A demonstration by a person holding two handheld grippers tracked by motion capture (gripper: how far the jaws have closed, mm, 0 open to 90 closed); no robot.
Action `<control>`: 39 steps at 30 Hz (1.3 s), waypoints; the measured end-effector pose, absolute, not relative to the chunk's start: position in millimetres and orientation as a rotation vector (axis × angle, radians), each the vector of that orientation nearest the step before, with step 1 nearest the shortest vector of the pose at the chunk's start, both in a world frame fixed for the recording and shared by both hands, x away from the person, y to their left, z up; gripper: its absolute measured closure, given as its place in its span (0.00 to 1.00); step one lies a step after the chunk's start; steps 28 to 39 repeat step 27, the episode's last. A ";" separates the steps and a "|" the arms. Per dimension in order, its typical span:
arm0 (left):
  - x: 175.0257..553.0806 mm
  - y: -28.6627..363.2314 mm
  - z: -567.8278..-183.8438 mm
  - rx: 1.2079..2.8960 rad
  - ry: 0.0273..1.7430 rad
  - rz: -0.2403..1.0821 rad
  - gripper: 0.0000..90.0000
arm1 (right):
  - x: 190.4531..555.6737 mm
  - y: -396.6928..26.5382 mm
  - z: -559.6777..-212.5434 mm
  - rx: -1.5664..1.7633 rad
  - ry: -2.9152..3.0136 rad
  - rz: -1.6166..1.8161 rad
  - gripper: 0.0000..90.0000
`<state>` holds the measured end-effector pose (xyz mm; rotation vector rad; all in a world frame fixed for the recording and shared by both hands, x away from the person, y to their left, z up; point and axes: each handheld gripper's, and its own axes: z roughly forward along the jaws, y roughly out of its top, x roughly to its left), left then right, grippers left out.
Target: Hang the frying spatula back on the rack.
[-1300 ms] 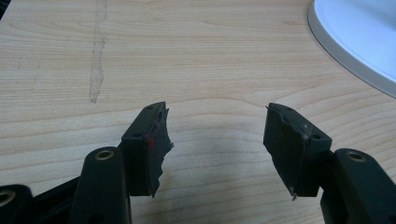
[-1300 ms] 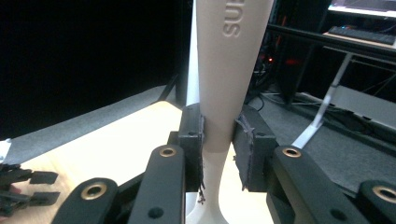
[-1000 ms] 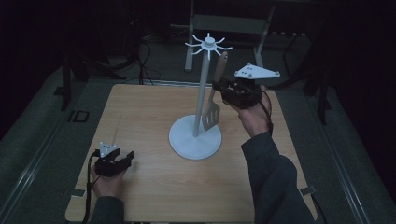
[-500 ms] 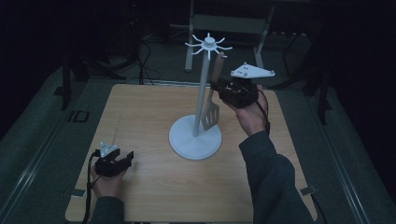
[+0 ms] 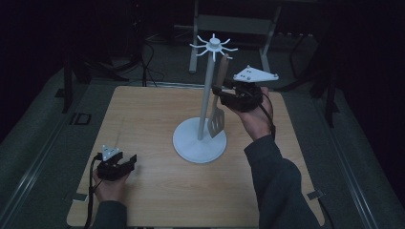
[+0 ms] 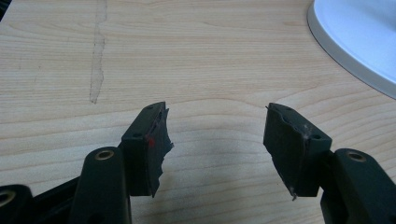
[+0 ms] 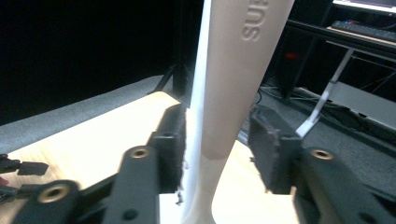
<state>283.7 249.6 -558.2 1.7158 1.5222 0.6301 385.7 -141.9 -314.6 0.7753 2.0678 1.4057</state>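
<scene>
A white utensil stand (image 5: 199, 138) with a ring of hooks (image 5: 213, 45) on top rises from the middle of the wooden table. A pale slotted spatula (image 5: 217, 121) hangs from one hook beside the pole. My right gripper (image 5: 220, 93) reaches in from the right at the height of the handle. Its jaws have just been opening. In the right gripper view the spatula handle (image 7: 233, 93) stands between the pads of the right gripper (image 7: 217, 140), with a gap on one side. My left gripper (image 5: 125, 162) rests open and empty at the table's front left.
In the left gripper view the left gripper (image 6: 217, 140) points across bare wood (image 6: 140, 56), with the rim of the stand's round base (image 6: 355, 42) at the upper right. Dark floor, cables and a metal frame (image 5: 239, 24) lie beyond the table's far edge.
</scene>
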 end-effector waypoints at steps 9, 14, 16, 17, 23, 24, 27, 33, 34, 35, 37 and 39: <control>283.8 249.5 -558.3 1.719 1.521 0.629 0.45 | 383.9 -143.0 -318.0 0.806 2.041 1.373 0.38; 284.0 249.2 -558.6 1.719 1.521 0.629 0.45 | 380.4 -148.1 -321.6 0.809 2.052 1.368 0.27; 284.0 249.2 -558.6 1.722 1.521 0.629 0.45 | 378.9 -151.0 -323.6 0.810 2.059 1.369 0.25; 284.0 249.1 -558.6 1.722 1.521 0.629 0.45 | 377.8 -152.6 -324.8 0.813 2.060 1.364 0.24; 284.3 248.8 -558.8 1.722 1.521 0.628 0.45 | 372.5 -167.3 -339.1 0.835 2.074 1.361 0.23; 284.2 248.7 -558.7 1.718 1.521 0.630 0.45 | 370.7 -170.8 -343.2 0.848 2.075 1.365 0.23; 284.3 249.3 -558.7 1.720 1.522 0.630 0.45 | 368.1 -179.8 -354.8 0.874 2.079 1.366 0.23; 284.3 249.3 -558.7 1.720 1.522 0.630 0.45 | 368.1 -179.8 -354.8 0.874 2.079 1.366 0.23; 284.3 249.3 -558.7 1.720 1.522 0.630 0.45 | 368.1 -179.8 -354.8 0.874 2.079 1.366 0.23; 284.3 249.3 -558.7 1.720 1.522 0.630 0.45 | 368.1 -179.8 -354.8 0.874 2.079 1.366 0.23; 284.3 249.3 -558.7 1.720 1.522 0.630 0.45 | 368.1 -179.8 -354.8 0.874 2.079 1.366 0.23; 284.3 249.3 -558.7 1.720 1.522 0.630 0.45 | 368.1 -179.8 -354.8 0.874 2.079 1.366 0.23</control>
